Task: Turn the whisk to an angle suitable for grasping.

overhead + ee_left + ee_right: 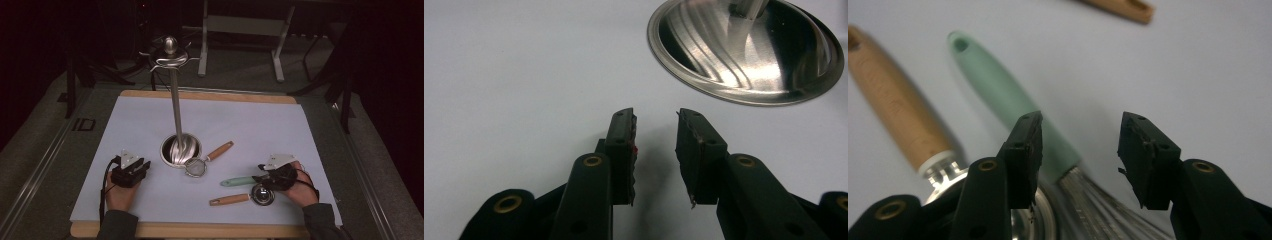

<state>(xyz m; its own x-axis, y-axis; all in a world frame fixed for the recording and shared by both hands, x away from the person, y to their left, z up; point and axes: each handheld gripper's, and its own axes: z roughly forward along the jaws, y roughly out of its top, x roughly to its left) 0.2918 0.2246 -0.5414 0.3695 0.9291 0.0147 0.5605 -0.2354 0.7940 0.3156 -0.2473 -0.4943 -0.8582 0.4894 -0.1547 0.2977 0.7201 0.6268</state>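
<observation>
A metal utensil stand (176, 105) rises from a round shiny base (172, 152) at the mat's middle, with hooks (171, 57) at its top. My left gripper (131, 170) rests on the mat left of the base (744, 50); it (655, 120) is open and empty. A mint-handled whisk (240, 181) lies at the front right. My right gripper (277, 177) hovers open (1082, 122) over the whisk's handle (1008, 95) and wires (1098, 210). A wooden-handled metal cup utensil (232, 200) lies beside it, its handle (893, 115) to the left.
A small strainer with a wooden handle (202, 162) leans against the stand's base. The white mat (140, 125) covers a wooden board (200, 230). Dark floor and table legs (240, 30) lie beyond the far edge.
</observation>
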